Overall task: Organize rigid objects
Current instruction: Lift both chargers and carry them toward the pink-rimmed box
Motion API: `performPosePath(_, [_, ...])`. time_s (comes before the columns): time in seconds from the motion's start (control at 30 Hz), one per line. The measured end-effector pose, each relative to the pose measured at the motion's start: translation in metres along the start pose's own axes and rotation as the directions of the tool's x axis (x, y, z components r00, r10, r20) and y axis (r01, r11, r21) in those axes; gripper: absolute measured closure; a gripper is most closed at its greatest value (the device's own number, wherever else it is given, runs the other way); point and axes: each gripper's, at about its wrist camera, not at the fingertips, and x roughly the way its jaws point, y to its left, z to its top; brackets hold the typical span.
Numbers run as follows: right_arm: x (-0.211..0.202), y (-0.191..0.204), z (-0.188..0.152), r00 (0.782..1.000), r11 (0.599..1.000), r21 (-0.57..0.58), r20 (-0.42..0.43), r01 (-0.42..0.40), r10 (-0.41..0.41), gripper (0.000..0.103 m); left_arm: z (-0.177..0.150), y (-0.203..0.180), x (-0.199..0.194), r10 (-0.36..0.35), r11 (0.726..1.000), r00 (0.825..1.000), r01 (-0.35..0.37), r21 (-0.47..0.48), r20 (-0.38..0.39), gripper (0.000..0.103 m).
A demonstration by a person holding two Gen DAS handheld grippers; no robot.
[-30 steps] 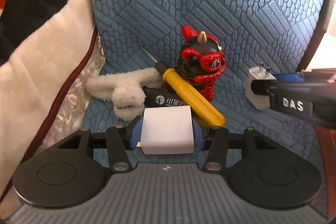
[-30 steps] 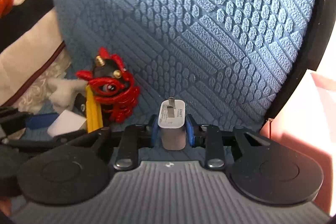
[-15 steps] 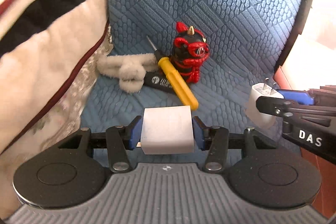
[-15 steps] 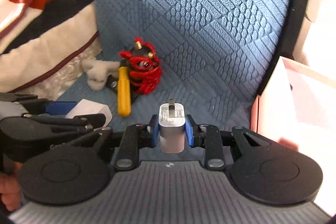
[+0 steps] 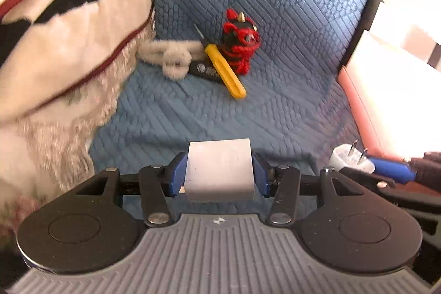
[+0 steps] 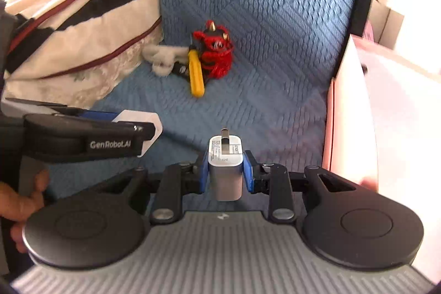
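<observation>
My left gripper (image 5: 219, 175) is shut on a white block (image 5: 219, 167), held above the blue seat; the block also shows in the right wrist view (image 6: 143, 126). My right gripper (image 6: 225, 170) is shut on a white plug adapter (image 6: 225, 164), prongs forward; the adapter shows in the left wrist view (image 5: 350, 160). At the back of the seat lie a yellow-handled screwdriver (image 5: 224, 70) (image 6: 195, 73), a red and black figurine (image 5: 239, 43) (image 6: 215, 51), a black flat item (image 5: 205, 70) and a white fluffy toy (image 5: 171, 57).
A blue quilted chair seat and backrest (image 5: 275, 4) hold the objects. Piled cream, black and red fabric (image 5: 63, 32) fills the left. A pink and white box (image 6: 358, 115) stands at the right beside the seat.
Both grippers have pulled back from the back of the seat with their loads; the screwdriver, figurine and toy now look smaller and farther. The pink box has come into view at right.
</observation>
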Motion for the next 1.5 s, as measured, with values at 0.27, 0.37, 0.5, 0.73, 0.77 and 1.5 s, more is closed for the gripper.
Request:
performPosePath(0.27, [-0.002, -0.001, -0.014, 0.997, 0.998, 0.053, -0.073, 0.020, -0.016, 0.073, -0.009, -0.011, 0.009, -0.006, 0.999, 0.999, 0.008, 0.038, -0.047, 0.046])
performPosePath(0.37, [0.004, -0.005, -0.016, 0.996, 0.997, 0.075, -0.082, 0.023, -0.017, 0.072, -0.009, -0.014, 0.014, -0.008, 0.999, 0.999, 0.011, 0.050, -0.052, 0.046])
performPosePath(0.5, [0.011, -0.008, -0.016, 0.996, 0.995, 0.094, -0.085, 0.025, -0.017, 0.072, -0.006, -0.015, 0.022, -0.005, 0.998, 0.998, 0.008, 0.056, -0.062, 0.045])
performPosePath(0.73, [0.028, -0.011, -0.015, 0.995, 0.991, 0.127, -0.093, 0.030, -0.019, 0.073, -0.004, -0.016, 0.032, -0.004, 0.999, 0.998, 0.006, 0.032, -0.063, 0.045])
performPosePath(0.77, [0.029, -0.010, -0.014, 0.995, 0.992, 0.121, -0.094, 0.032, -0.021, 0.073, -0.003, -0.016, 0.032, -0.005, 1.000, 0.998, 0.007, 0.027, -0.063, 0.045])
performPosePath(1.5, [-0.044, -0.016, 0.001, 1.000, 0.994, 0.110, 0.005, -0.020, 0.020, 0.073, 0.015, -0.030, -0.047, -0.107, 0.994, 0.994, 0.108, -0.010, 0.038, 0.047])
